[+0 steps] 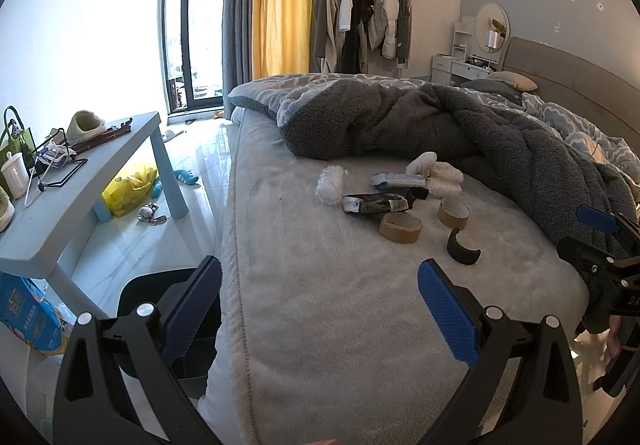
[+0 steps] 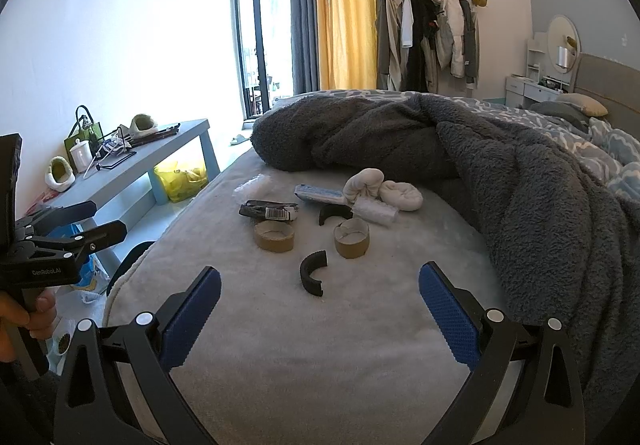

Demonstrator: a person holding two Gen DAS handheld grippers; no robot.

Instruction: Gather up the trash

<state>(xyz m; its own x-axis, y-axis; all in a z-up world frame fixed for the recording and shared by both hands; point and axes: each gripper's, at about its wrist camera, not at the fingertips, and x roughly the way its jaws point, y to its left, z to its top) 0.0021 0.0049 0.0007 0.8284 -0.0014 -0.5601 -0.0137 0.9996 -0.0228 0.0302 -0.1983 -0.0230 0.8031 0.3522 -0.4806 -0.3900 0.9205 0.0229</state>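
Observation:
Trash lies in a cluster on the light grey bed cover (image 2: 320, 345). Nearest is a curved black plastic piece (image 2: 313, 273) (image 1: 462, 247). Behind it stand two brown cardboard tape cores (image 2: 274, 235) (image 2: 351, 237) (image 1: 400, 227), a dark wrapper with a barcode (image 2: 269, 211) (image 1: 376, 203), a blue-white packet (image 2: 320, 193), crumpled clear plastic (image 1: 331, 183) and white balled socks (image 2: 401, 195). My right gripper (image 2: 320, 309) is open and empty, just short of the black piece. My left gripper (image 1: 320, 309) is open and empty over the bed's left edge.
A rumpled dark grey blanket (image 2: 520, 173) covers the bed's far and right side. A low blue-grey table (image 1: 60, 213) with clutter stands on the left, a yellow bag (image 1: 128, 187) under it. A dark bin (image 1: 168, 325) sits beside the bed. A person's hand (image 2: 20, 321) holds the other gripper.

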